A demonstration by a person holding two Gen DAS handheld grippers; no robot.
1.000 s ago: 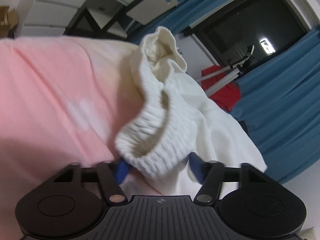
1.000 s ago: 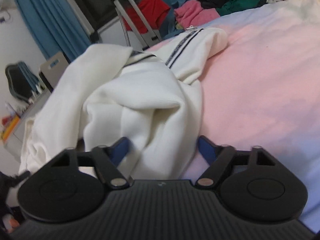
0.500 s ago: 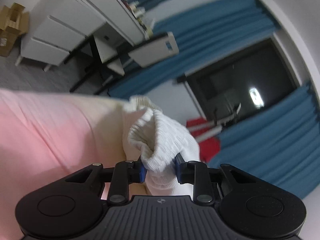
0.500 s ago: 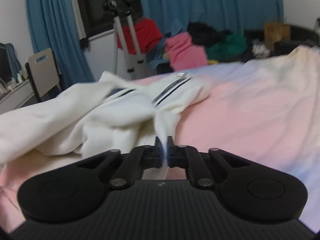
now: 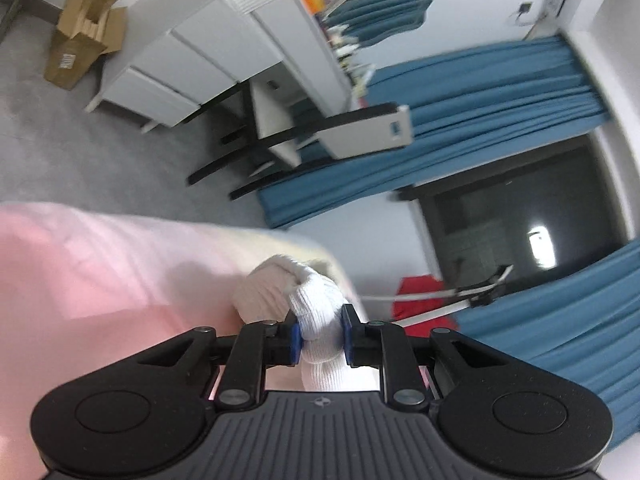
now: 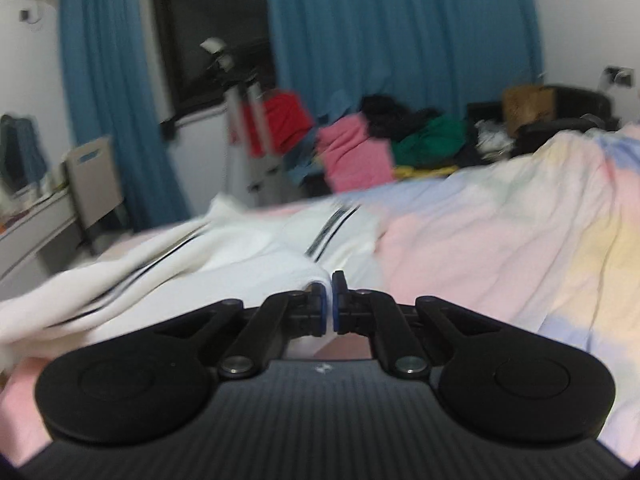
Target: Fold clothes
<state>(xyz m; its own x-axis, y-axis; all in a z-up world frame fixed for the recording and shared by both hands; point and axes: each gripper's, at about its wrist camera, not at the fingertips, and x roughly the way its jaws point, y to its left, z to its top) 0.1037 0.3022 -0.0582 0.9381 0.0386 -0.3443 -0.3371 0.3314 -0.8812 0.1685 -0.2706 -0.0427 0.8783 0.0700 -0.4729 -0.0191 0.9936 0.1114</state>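
A white garment with dark stripes lies crumpled on the pink bed cover. My right gripper is shut on a thin fold of its cloth at the near edge. In the left wrist view my left gripper is shut on the garment's white ribbed cuff, lifted above the pink bed cover. The rest of the garment is hidden below the left gripper.
A white desk with drawers and a chair stand beyond the bed's edge. A cardboard box lies on the floor. A pile of coloured clothes and a tripod stand by blue curtains.
Both grippers have closed on the garment, the left on the cuff and the right on a fold. Both have lifted and tilted up, so more of the room shows.
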